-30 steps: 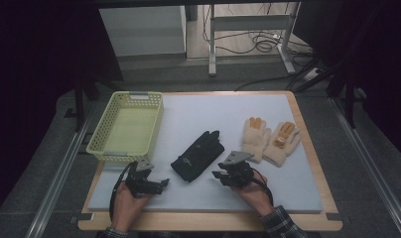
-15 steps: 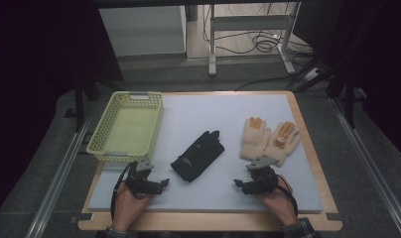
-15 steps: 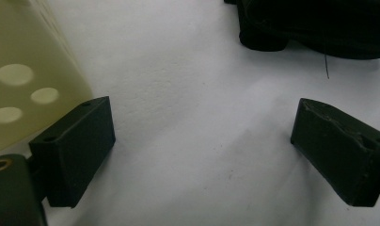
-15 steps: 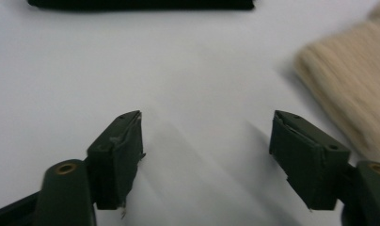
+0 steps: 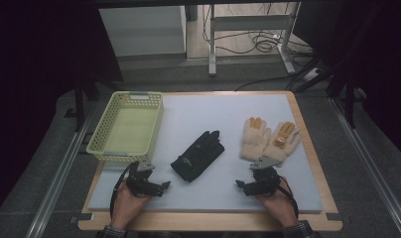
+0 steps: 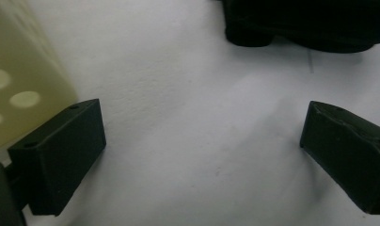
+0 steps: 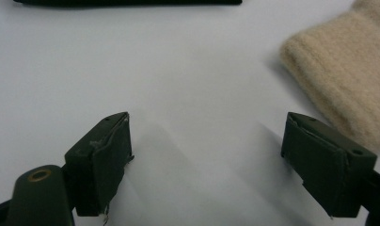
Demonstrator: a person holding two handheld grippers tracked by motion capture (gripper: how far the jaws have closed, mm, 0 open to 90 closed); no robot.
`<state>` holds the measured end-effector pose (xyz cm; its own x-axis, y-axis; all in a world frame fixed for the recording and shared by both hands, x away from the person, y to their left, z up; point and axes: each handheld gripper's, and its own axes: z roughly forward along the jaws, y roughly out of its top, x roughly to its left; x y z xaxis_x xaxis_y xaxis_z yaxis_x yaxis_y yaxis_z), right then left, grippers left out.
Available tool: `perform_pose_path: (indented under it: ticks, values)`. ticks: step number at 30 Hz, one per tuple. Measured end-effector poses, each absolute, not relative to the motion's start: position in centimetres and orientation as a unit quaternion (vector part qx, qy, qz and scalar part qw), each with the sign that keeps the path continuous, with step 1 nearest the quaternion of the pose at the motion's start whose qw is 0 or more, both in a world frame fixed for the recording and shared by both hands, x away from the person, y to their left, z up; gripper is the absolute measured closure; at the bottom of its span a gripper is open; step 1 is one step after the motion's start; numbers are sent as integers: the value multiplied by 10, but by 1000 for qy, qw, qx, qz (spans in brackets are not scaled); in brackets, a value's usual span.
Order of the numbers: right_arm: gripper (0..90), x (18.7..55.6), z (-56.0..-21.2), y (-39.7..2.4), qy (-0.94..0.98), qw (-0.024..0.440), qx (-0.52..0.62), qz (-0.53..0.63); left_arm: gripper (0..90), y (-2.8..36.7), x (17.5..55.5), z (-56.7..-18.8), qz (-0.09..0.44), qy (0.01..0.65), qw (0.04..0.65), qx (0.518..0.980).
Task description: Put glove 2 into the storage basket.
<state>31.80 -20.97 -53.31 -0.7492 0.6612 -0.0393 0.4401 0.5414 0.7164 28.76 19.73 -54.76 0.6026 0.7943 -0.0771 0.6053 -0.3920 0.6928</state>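
Observation:
A pair of black gloves [image 5: 198, 156] lies in the middle of the white mat [image 5: 223, 114], and its edge also runs along the top of the left gripper view [image 6: 310, 23]. A pair of cream gloves with orange fingertips [image 5: 268, 139] lies to its right. The left gripper [image 5: 165, 186] rests low at the near left, jaws wide apart [image 6: 202, 141] over bare mat. At the near right, just in front of the cream gloves' cuff [image 7: 343, 80], sits the right gripper [image 5: 239, 185], also open [image 7: 207, 141]. Both sets of jaws have just been opening, with nothing between them.
A pale yellow perforated basket [image 5: 126, 126] stands at the mat's left side, its wall close beside the left gripper [image 6: 19, 84]. A wooden board's rim [image 5: 307, 144] frames the mat. Metal rails flank the table, and table legs and cables lie beyond its far edge.
The right hand has slid to the right, away from the black gloves, to a spot in front of the cream gloves. The left hand has stayed where it was.

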Motion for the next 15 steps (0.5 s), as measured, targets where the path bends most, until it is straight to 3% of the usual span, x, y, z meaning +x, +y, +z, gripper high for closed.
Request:
perform_pose_path:
  ticks: [15]
  values:
    - [163, 318, -533, -210, 864, 155, 318, 358, 0, 161, 302, -523, 120, 390, 368, 835]
